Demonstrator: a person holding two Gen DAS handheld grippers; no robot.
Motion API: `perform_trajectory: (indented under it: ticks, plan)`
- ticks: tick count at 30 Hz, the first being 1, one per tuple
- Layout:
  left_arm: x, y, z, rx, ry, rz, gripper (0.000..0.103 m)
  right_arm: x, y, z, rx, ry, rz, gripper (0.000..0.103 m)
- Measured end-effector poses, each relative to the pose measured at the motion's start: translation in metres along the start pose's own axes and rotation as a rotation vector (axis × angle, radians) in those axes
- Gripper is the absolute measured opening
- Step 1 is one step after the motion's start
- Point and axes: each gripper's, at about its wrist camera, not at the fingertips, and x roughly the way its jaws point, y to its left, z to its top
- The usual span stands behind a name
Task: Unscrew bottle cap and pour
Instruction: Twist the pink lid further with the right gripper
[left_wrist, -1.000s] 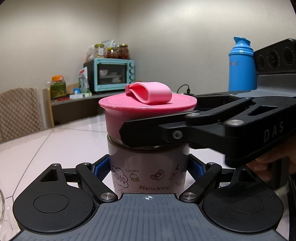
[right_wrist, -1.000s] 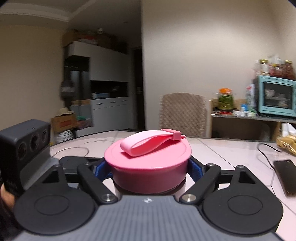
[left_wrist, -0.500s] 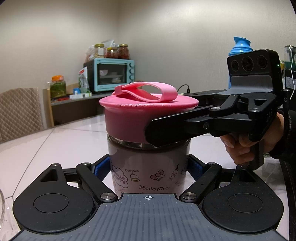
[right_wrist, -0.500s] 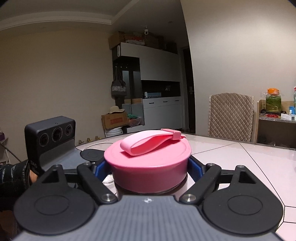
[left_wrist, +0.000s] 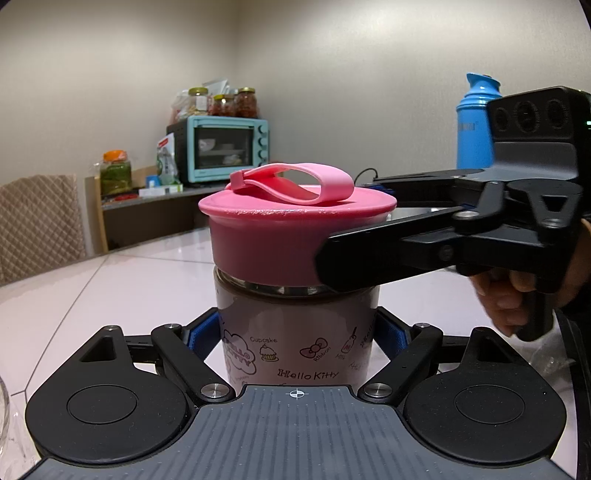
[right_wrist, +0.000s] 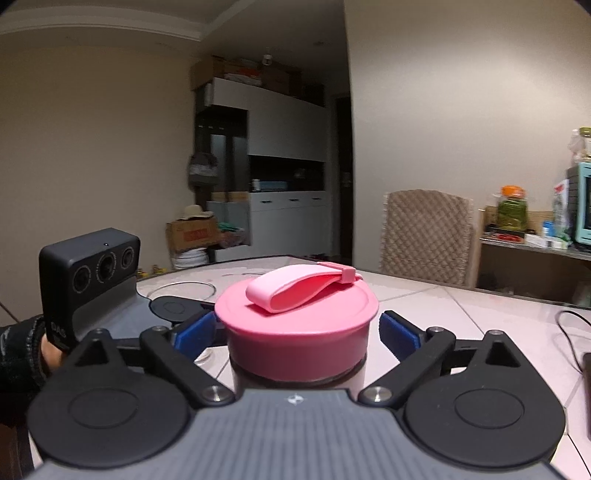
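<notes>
Bottle (left_wrist: 295, 332) stands upright on the white table (left_wrist: 110, 295), pink cap (left_wrist: 280, 240) on top, strap (left_wrist: 295, 184) lying across it. Left gripper (left_wrist: 297, 334) clamps the bottle body, blue pads (left_wrist: 201, 332) pressed to both sides. Right gripper (right_wrist: 297, 330) reaches in level with the cap; its pads (right_wrist: 194, 332) stand just off the cap's sides, jaws parted, not gripping. Blue flask (left_wrist: 476, 125) behind.

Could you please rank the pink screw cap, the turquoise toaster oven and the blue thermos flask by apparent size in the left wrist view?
1. Pink screw cap, inflated by nearness.
2. Turquoise toaster oven.
3. Blue thermos flask, partly hidden, so its rank against the oven is unsure.
</notes>
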Motion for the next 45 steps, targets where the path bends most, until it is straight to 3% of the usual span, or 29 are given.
perform_trajectory:
  ticks: [6, 16, 42, 45]
  plan:
    - [0.000, 0.000, 0.000, 0.000, 0.000, 0.000, 0.089, -0.005, 0.018, -0.003, 0.057, -0.015, -0.150, 0.101]
    - [0.000, 0.000, -0.001, 0.000, 0.000, 0.000, 0.090, 0.018, 0.059, -0.003, -0.006, -0.017, -0.350, 0.101]
    - [0.000, 0.000, -0.001, 0.000, 0.000, 0.000, 0.090, 0.028, 0.064, -0.009, 0.060, 0.000, -0.455, 0.099]
    - [0.000, 0.000, -0.001, 0.001, 0.000, 0.000, 0.090, 0.029, 0.062, -0.010, 0.070, 0.000, -0.451, 0.094]
